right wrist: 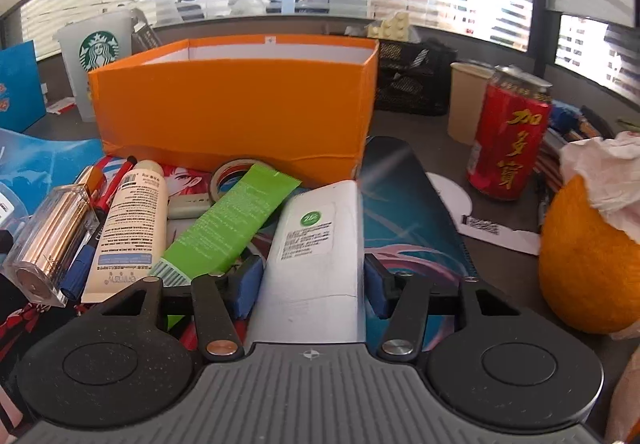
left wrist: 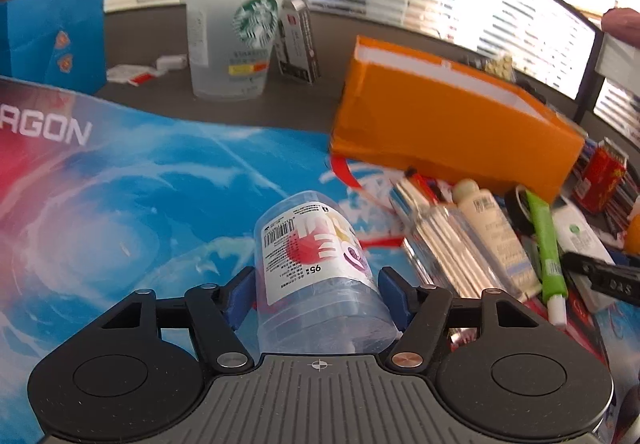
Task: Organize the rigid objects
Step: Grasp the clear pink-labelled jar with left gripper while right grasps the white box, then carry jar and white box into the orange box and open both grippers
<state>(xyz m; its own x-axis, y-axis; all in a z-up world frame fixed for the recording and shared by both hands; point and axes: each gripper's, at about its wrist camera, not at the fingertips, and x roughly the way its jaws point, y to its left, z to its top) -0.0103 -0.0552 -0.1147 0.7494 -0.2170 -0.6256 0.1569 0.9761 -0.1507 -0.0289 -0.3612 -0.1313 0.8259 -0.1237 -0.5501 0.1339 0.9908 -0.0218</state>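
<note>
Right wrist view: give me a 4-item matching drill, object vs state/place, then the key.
Things:
1. white box
2. red can
3. green tube
4. orange box

States/places:
A. standing upright on the desk, off to the right
B. open-topped, behind the clutter
C. between the right gripper's blue pads
D. lying flat, leaning across the clutter beside a cream tube

Pairs: 1-C, 2-A, 3-D, 4-B
</note>
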